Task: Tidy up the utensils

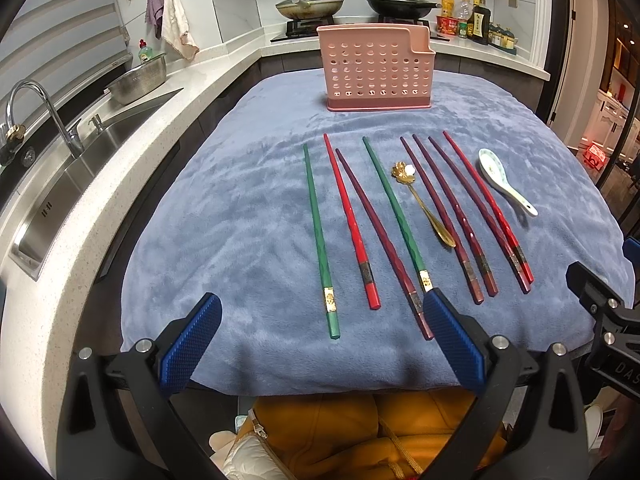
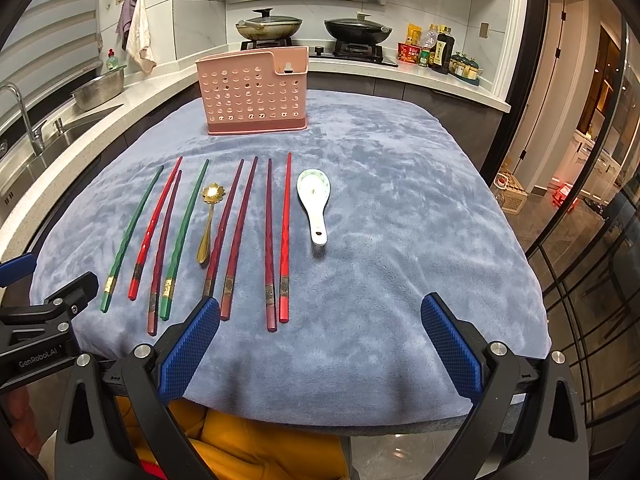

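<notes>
the left claw hangs wide apart over the near edge of the blue cloth. eight chopsticks, a gold spoon and a white spoon lie in a row before the pink holder.

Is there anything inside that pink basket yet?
Through the pink basket's holes no utensils show, and nothing sticks out above its rim. Its solid base hides the very bottom, so anything small lying there would go unseen.
</notes>
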`<state>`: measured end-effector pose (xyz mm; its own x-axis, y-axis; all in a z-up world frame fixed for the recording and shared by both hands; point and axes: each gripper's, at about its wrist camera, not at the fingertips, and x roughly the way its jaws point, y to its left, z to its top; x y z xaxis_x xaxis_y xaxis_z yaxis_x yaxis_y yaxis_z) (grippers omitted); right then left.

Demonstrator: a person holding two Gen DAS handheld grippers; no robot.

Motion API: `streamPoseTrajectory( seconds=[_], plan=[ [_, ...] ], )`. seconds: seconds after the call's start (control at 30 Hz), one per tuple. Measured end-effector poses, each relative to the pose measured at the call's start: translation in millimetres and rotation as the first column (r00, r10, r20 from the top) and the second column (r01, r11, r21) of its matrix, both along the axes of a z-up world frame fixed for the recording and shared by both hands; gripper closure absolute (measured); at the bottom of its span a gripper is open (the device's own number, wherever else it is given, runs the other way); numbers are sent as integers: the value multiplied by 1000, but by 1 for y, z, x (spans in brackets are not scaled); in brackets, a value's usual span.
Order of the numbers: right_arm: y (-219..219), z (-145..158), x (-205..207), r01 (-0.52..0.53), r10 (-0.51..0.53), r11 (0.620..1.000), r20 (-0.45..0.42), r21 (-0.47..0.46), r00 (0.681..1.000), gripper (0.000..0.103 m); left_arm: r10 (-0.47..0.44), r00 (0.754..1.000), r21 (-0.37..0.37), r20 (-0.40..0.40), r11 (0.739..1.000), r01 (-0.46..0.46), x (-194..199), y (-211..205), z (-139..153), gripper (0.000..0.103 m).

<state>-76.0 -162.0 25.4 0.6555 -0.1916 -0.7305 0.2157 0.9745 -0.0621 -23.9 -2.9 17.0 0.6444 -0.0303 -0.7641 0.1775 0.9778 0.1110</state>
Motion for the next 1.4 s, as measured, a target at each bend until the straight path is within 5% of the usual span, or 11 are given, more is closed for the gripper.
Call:
streamPoseTrajectory(
  seconds=[0.9,1.4],
  plan=[
    [0,-1,0,0,0,1000,-5,1,1000,7,1,1000,-6,-7,1000,-1,-1,1,-4,7],
    [-28,-7,13,70,-71,997,7,44,997,7,42,995,-60,-91,997,-47,33,26,-27,10]
  ],
)
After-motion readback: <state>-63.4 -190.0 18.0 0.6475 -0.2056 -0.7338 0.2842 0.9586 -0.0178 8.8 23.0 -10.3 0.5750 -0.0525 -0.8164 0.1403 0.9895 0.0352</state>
